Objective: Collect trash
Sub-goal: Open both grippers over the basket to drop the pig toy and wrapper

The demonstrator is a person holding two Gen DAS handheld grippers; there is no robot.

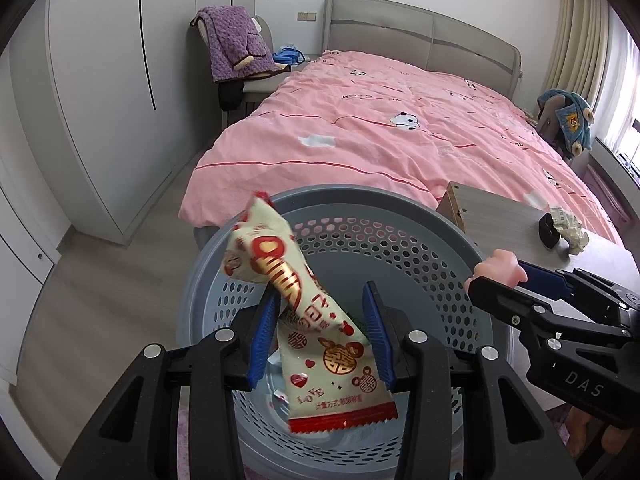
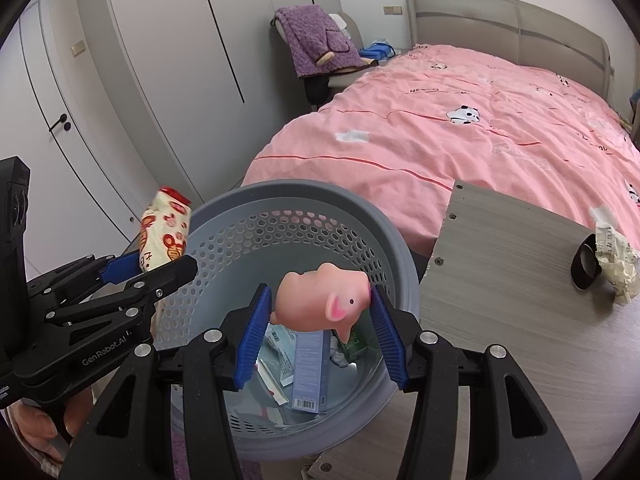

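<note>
Left gripper (image 1: 320, 336) shut on cream-and-red foil snack bag (image 1: 304, 320). Right gripper (image 2: 320, 332) squeezing soft pink rubber pig toy (image 2: 324, 296). Both above round grey holey plastic basket (image 2: 224, 216).

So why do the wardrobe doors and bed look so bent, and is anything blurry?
Fisheye lenses: in the left wrist view the wardrobe bows and corners go black; the right wrist view curves the bed likewise. Both are sharp, evenly daylit; the pig toy is crisp.

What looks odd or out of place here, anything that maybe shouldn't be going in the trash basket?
The pink toy pig stands out: the right gripper holds it over the grey basket, which already contains cartons and wrappers. It looks intact, unlike the snack wrapper in the left gripper or the crumpled paper on the wooden board.
</note>
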